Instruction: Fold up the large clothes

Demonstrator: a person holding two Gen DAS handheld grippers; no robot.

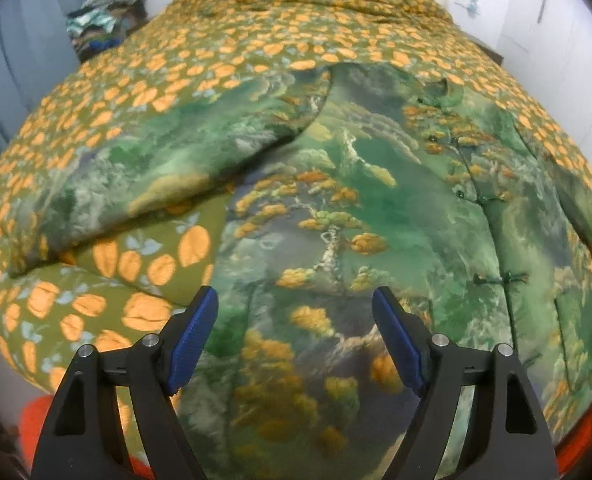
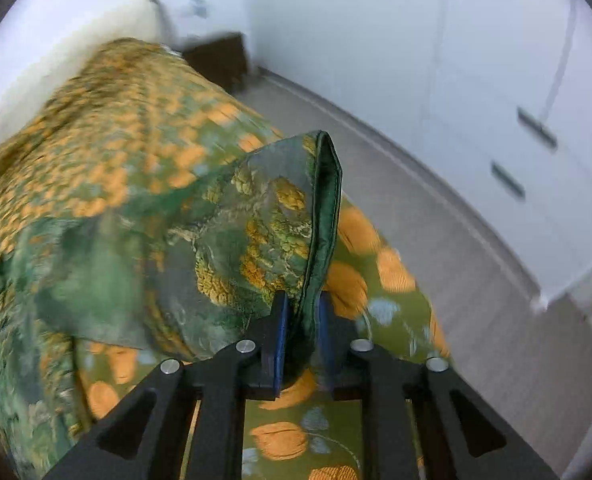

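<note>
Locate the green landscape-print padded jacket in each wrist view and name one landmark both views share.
Left wrist view: the green landscape-print padded jacket lies spread across the centre and right, reaching under the open left claw.
Right wrist view: it fills the left and centre, its sleeve cuff pinched in the right claw.
Shared landmark: the olive bedspread with orange fruit print beneath it.

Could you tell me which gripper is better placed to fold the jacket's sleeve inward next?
Probably the right gripper: it is shut on the sleeve cuff, lifted off the bedspread. The left gripper hangs open above the jacket, gripping nothing.
</note>
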